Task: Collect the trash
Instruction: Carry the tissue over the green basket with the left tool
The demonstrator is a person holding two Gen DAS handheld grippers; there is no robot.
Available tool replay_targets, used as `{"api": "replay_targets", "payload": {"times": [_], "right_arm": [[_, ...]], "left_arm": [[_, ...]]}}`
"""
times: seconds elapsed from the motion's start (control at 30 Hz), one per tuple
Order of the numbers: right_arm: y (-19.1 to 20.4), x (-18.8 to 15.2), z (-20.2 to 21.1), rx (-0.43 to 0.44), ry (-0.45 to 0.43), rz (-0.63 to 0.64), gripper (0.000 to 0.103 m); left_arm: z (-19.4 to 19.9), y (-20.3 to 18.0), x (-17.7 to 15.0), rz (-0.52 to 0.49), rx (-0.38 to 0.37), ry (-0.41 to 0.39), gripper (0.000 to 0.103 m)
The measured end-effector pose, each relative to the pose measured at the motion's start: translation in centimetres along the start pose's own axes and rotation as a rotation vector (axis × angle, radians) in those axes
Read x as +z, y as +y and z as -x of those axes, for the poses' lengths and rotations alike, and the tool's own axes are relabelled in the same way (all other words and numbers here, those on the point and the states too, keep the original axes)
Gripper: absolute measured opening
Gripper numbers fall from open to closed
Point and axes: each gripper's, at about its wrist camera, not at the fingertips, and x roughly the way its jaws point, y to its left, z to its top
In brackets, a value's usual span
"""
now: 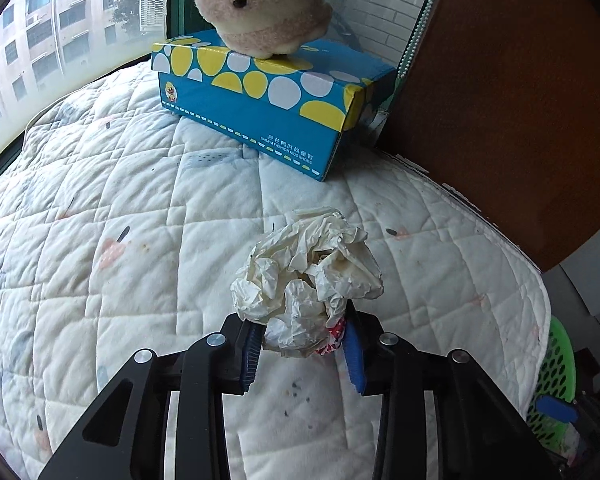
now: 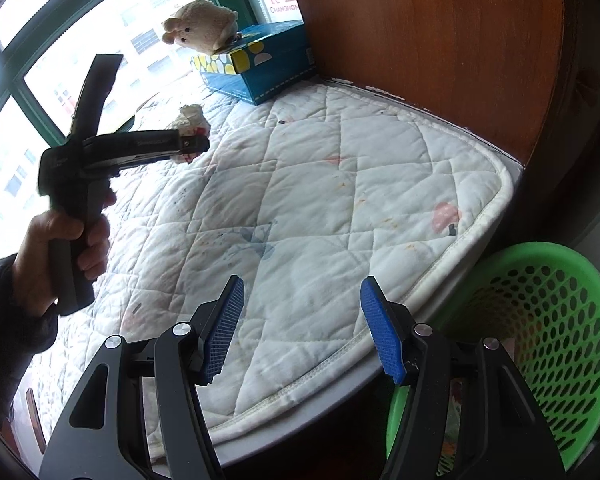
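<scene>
A wad (image 1: 306,276) of crumpled cream paper, with a red-and-white scrap at its base, is clamped between the blue pads (image 1: 250,354) of the left tool (image 1: 302,354). In the right wrist view the wad is seen lifted clear of the quilt (image 2: 320,184), gripped at the tip of the left tool, which is held by a hand (image 2: 66,248) in a dark sleeve.

The right tool (image 2: 302,330) is held half-wide, with nothing between its pads, above the near edge of the quilt. A green basket (image 2: 540,320) is set just beside the quilt's corner, at the right.

At the far end, near the window, a blue box (image 1: 260,100) is laid on the quilt, and a plush toy (image 1: 260,4) is perched on it.
</scene>
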Motion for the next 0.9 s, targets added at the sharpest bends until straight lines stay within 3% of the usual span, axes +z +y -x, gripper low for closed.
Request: {"api": "replay_targets", "payload": {"times": [0.37, 0.67, 0.9], "right_arm": [[3.8, 0.8, 0.7, 0.051, -0.031, 0.04, 0.055], [6.5, 0.9, 0.9, 0.07, -0.034, 0.092, 0.039], [5.7, -0.7, 3.4, 0.06, -0.06, 0.077, 0.031]], "left_arm": [[8.0, 0.1, -4.7, -0.007, -0.001, -0.046, 0.034], [11.0, 0.6, -7.7, -0.017, 0.019, -0.06, 0.034], [12.8, -1.4, -9.6, -0.023, -0.033, -0.067, 0.034]]}}
